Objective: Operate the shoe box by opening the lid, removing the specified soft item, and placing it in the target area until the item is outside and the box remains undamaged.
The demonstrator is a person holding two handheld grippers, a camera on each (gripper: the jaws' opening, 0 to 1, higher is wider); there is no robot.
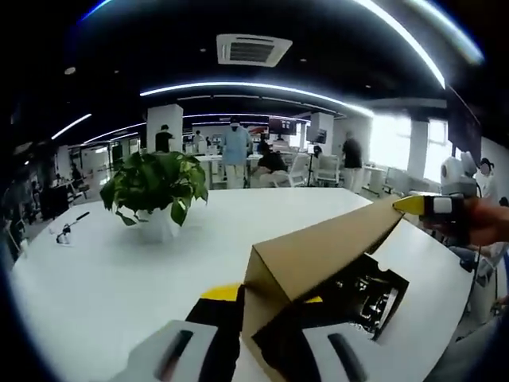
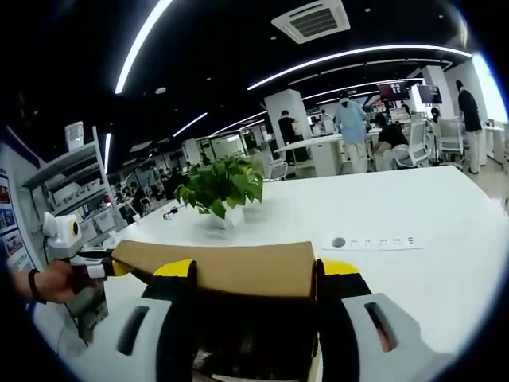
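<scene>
A: The left tongs [image 1: 266,298] stand wide, one jaw on each side of the near corner of the shoe box [image 1: 382,306], resting there without pinching. I judge they steady the box on the desk [image 1: 119,294] so it does not slide while the lid lifts

B: And the right tongs [image 2: 256,270]?

A: Also spread, with the free edge of the lid [image 1: 318,247] lying across their yellow tips. The lid tilts up on its hinge, half open. Propping the flap from below rather than squeezing it looks kinder to the cardboard

B: Where is the soft item?

A: Inside the box, I take it. The interior is dark and cluttered, and I cannot pick the item out. The lid covers much of it

B: Anything else unclear?

A: Whether the right tips grip the edge at all or merely bear it. The box front is cut off behind the jaws. The potted plant [image 1: 155,187] stands well apart, no obstacle
</scene>
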